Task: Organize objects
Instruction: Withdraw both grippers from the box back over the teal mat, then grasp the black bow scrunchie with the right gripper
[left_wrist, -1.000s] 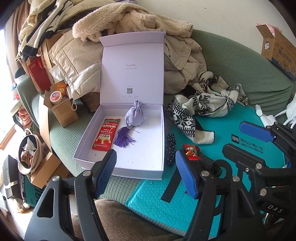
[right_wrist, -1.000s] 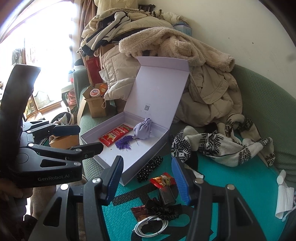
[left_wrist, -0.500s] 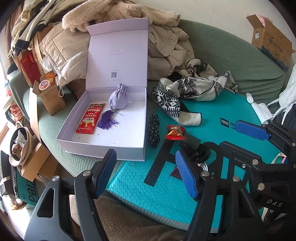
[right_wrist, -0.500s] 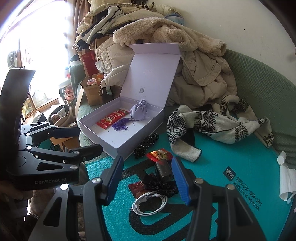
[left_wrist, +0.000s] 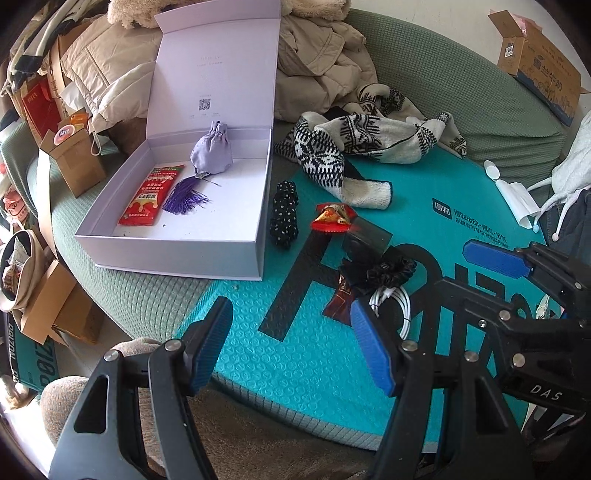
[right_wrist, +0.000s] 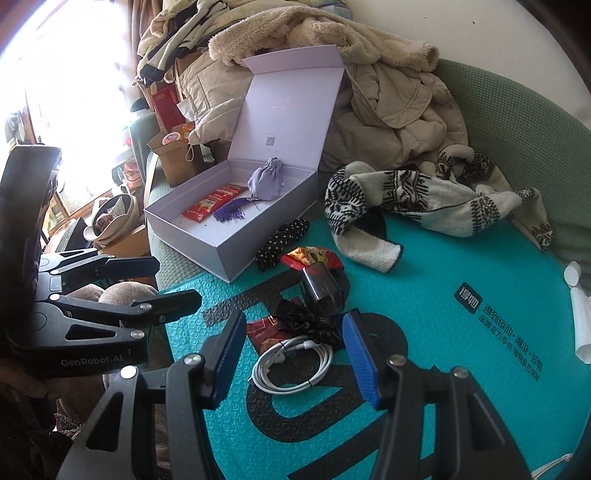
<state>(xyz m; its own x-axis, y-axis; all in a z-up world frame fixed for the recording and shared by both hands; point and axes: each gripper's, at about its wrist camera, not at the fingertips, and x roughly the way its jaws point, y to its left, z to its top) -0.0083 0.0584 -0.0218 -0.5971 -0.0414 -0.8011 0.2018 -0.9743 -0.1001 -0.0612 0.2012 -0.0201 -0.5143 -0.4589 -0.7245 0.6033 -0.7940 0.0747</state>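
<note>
Patterned knit scarf (left_wrist: 373, 142), beige coats (right_wrist: 399, 107), cardboard box (left_wrist: 539, 59), green sofa (left_wrist: 461, 85)

box lid (left_wrist: 216, 62) print too small

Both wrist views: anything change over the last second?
Both grippers pulled back from the lavender box; right gripper now hangs over the white cable, left gripper trailing. Jaws stay open and empty. Box contents and mat items unmoved.

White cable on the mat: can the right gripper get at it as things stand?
Probably yes. The right gripper is open, with the coiled white cable lying loose on the teal mat between its fingers. The black scrunchie touches the coil's far edge and might get pinched along with it.
</note>
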